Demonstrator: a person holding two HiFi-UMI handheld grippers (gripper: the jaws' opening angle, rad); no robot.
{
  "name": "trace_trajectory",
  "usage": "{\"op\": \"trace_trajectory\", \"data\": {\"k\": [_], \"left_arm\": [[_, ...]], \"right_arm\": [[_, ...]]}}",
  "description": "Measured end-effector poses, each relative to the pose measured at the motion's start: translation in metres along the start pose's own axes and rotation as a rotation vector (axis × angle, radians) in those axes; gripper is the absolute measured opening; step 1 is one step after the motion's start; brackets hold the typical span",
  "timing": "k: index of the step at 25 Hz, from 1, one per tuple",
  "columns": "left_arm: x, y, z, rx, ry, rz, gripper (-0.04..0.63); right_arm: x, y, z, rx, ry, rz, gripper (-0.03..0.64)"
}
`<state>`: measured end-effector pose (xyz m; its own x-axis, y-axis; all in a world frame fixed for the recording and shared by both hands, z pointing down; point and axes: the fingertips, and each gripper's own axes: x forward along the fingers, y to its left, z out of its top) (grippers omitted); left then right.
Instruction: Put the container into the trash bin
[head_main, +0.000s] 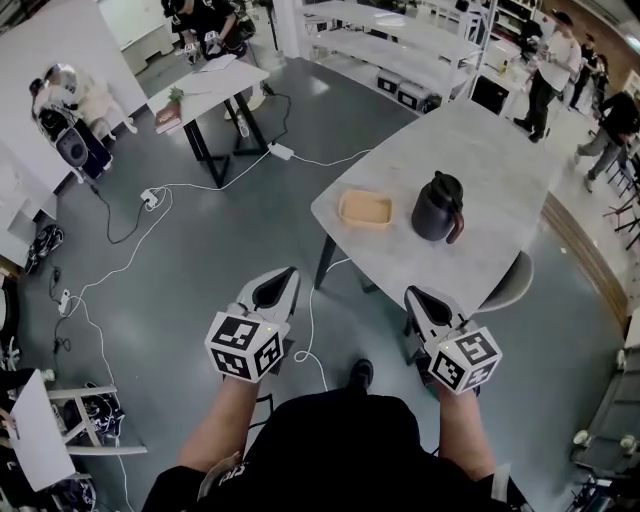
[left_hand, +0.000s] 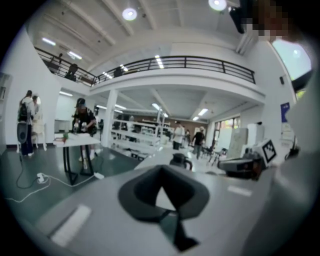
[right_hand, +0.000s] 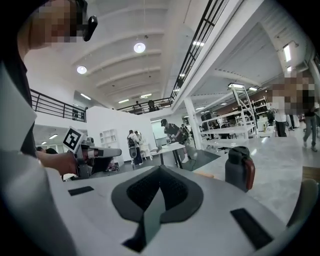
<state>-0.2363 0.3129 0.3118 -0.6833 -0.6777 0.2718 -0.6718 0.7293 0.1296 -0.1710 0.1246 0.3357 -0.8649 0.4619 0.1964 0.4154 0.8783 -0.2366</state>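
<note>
Both hands were extended forward side by side; the left gripper (head_main: 288, 274) and right gripper (head_main: 412, 295) each had jaws pressed together, empty. The container (head_main: 365, 209) lay on the table (head_main: 480, 150) ahead, between them.

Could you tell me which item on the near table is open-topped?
The shallow tan rectangular container; the dark brown-handled jug beside it is lidded.

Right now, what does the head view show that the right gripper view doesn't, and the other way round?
Head view only: the power strip on the floor, and the tan container seen from above on the table. Right gripper view only: the ceiling lights and the balcony railing. Both: the dark jug, the left claw and the right claw, each shut and empty.
</note>
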Motion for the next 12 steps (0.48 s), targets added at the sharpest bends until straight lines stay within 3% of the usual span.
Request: {"op": "trace_trajectory", "data": {"k": [7, 12], "left_arm": [[0.053, -0.002, 0.004, -0.015, 0.016, 0.024, 0.005], [0.068, 0.007, -0.001, -0.059, 0.013, 0.050, 0.005]], "right_arm": [[0.016, -0.060, -0.010, 0.028, 0.039, 0.017, -0.006], [0.023, -0.073, -0.022, 0.047, 0.077, 0.034, -0.006]]}}
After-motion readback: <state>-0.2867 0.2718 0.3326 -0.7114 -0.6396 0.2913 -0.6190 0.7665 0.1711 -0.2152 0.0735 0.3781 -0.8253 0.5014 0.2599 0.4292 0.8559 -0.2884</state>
